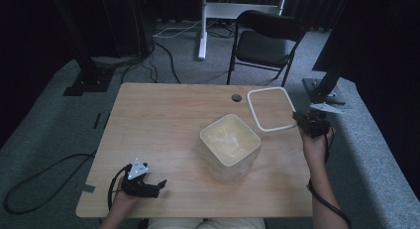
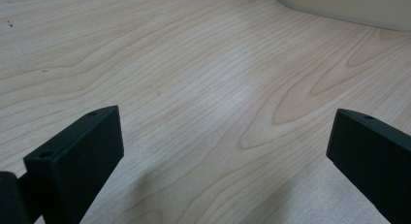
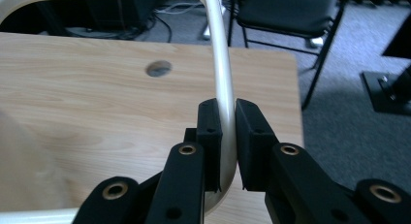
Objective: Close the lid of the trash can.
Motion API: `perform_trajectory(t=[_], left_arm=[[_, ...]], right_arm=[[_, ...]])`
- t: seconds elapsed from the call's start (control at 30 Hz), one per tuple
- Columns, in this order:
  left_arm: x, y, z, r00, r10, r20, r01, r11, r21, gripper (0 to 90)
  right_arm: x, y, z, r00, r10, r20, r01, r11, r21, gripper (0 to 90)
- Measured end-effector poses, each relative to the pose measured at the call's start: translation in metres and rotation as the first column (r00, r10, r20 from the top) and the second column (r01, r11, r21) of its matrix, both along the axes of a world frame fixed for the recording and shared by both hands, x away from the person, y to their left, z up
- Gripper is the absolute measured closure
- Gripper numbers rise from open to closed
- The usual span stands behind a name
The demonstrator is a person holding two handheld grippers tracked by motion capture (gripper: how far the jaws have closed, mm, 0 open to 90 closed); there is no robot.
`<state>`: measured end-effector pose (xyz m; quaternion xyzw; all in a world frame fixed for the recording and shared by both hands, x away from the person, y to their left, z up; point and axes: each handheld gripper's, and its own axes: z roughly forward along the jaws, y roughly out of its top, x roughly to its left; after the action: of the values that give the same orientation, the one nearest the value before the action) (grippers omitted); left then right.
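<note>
Right gripper view: right tongs (image 3: 228, 136) pinching lid (image 3: 220, 64) rim, lifting it off tabletop (image 3: 97, 88). High view: container (image 1: 230, 140) sitting between tongs. Left tongs (image 2: 223, 151) resting spread.

My right gripper (image 3: 228, 136) has matte black jaws on black link arms with brass-ringed pivot holes. My left gripper (image 1: 146, 185) is black too, topped by a grey three-cornered plate, trailing a black cable.
</note>
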<state>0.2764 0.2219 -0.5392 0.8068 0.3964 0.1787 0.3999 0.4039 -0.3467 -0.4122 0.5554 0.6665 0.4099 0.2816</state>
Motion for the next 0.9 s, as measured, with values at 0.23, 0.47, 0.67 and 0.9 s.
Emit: perform_trajectory(t=[0.23, 0.47, 0.67, 0.9], left_arm=[[0.000, 0.002, 0.000, 1.0000, 0.003, 0.004, -0.003, 1.0000, -0.005, 0.2], [0.000, 0.001, 0.000, 1.0000, 0.002, 0.001, -0.002, 1.0000, -0.001, 0.2], [0.000, 0.001, 0.000, 1.0000, -0.001, 0.002, 0.001, 1.0000, -0.001, 0.3], [-0.001, 0.002, 0.001, 1.0000, -0.002, 0.003, 0.002, 1.0000, -0.001, 0.2]], right_arm=[[-0.010, 0.027, 0.017, 0.9960, 0.087, 0.021, -0.087, 0.996, 0.000, 81.5], [-0.018, 0.050, 0.028, 0.9841, 0.175, 0.027, -0.176, 0.984, 0.007, 81.4], [-0.025, 0.069, 0.031, 0.9696, 0.243, 0.026, -0.243, 0.970, -0.007, 81.4], [-0.032, 0.088, 0.027, 0.9497, 0.313, 0.007, -0.313, 0.950, -0.009, 81.4]])
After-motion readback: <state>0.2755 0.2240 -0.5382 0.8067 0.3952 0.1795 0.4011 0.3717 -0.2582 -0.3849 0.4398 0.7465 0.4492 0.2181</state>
